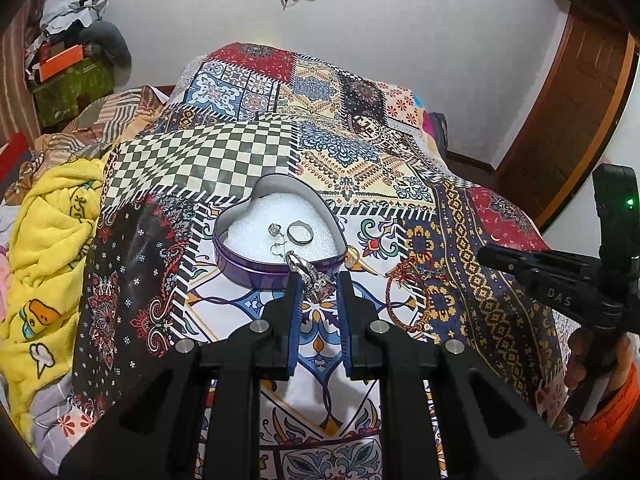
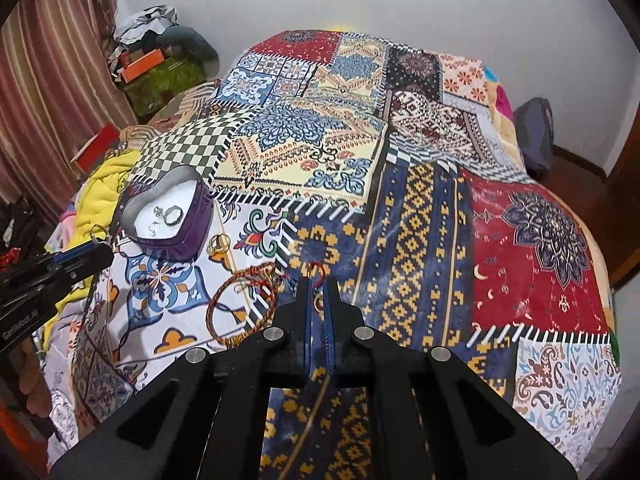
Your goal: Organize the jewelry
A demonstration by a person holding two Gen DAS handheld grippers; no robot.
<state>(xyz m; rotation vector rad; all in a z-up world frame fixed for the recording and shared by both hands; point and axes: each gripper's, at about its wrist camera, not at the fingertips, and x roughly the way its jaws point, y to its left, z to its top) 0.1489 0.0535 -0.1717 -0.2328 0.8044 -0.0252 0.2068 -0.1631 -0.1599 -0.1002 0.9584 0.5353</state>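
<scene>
A purple heart-shaped tin (image 1: 256,270) with white foam sits on the patchwork bedspread; it also shows in the right wrist view (image 2: 192,236). Inside lie a plain silver ring (image 1: 300,233), a stone ring (image 1: 274,229) and a small earring. My left gripper (image 1: 318,280) has its jaws apart, and a silver ring with a gem (image 1: 310,276) hangs against the left finger just before the tin's near rim. My right gripper (image 2: 316,282) is shut on a thin red thread bracelet (image 2: 316,270), to the right of the tin.
A red-and-gold braided bracelet (image 2: 240,308) lies on the bedspread left of the right gripper, also in the left wrist view (image 1: 404,300). A gold ring (image 2: 218,245) lies beside the tin. A yellow blanket (image 1: 52,240) is bunched at the left. Clutter stands in the far left corner.
</scene>
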